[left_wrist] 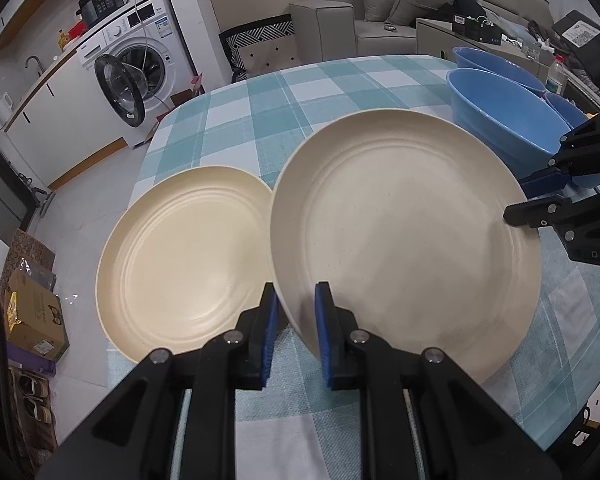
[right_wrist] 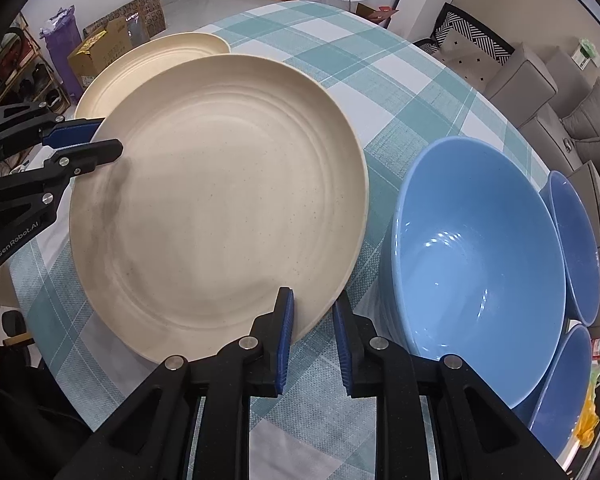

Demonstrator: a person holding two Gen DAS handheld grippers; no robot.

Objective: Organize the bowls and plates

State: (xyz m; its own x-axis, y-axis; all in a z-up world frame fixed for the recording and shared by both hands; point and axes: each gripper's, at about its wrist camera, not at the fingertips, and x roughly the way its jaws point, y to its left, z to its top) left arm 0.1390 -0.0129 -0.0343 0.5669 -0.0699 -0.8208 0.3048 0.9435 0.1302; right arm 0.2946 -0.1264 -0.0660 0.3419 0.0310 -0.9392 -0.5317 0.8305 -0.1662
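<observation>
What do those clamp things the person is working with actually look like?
Each hand-held gripper, left and right, is matte black plastic with two flat fingers lined with ribbed blue pads. Round silver bolt heads mark the joints. White lettering on the left one's side reads "GenRobot.AI". The person's hands and sleeves are not in view.

Second plate (right_wrist: 156, 56): from my right camera I see only its far arc; the lifted plate (right_wrist: 220, 208) covers the rest.
Plate rim: the left fingers (left_wrist: 324, 320) hide the stretch they clamp, and I can't see the underside.
Small bowls (right_wrist: 576, 240): the big bowl (right_wrist: 476, 248) and the picture's edge cut them off; I can't tell how many.
Desk (left_wrist: 260, 116): its near edge is lost behind my gripper bodies.
Box labels on the floor (left_wrist: 36, 316): too small to read.
</observation>
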